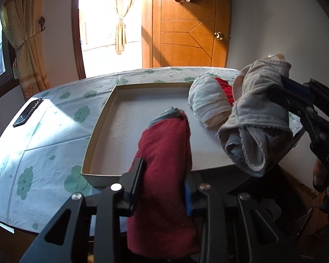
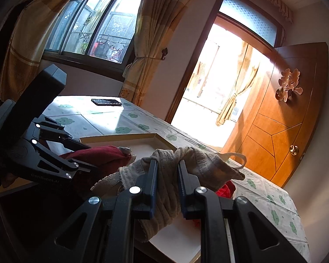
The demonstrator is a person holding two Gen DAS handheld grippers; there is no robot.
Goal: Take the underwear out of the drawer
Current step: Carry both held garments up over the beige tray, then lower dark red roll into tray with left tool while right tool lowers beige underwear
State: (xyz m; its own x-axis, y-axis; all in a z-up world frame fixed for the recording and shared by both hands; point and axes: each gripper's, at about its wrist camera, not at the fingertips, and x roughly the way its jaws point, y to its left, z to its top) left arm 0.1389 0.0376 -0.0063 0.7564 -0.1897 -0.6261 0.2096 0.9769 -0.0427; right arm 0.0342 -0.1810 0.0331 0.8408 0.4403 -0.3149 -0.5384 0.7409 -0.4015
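My left gripper (image 1: 164, 175) is shut on a rolled dark red piece of underwear (image 1: 164, 153), held at the near edge of a shallow white box (image 1: 103, 109). My right gripper (image 2: 167, 175) is shut on a rolled beige-grey piece of underwear (image 2: 186, 160); it also shows in the left wrist view (image 1: 258, 114), held above the box's right side. A pale rolled piece (image 1: 206, 103) and a bright red piece (image 1: 224, 89) lie in the box at the far right. The dark red roll (image 2: 98, 153) and my left gripper (image 2: 85, 155) show in the right wrist view. The drawer shows only as a dark space below.
The box lies on a table with a cloud-print cloth (image 1: 43, 131). A black phone (image 1: 28, 111) lies at the table's far left. A wooden door (image 1: 186, 32) and an open balcony doorway stand behind the table.
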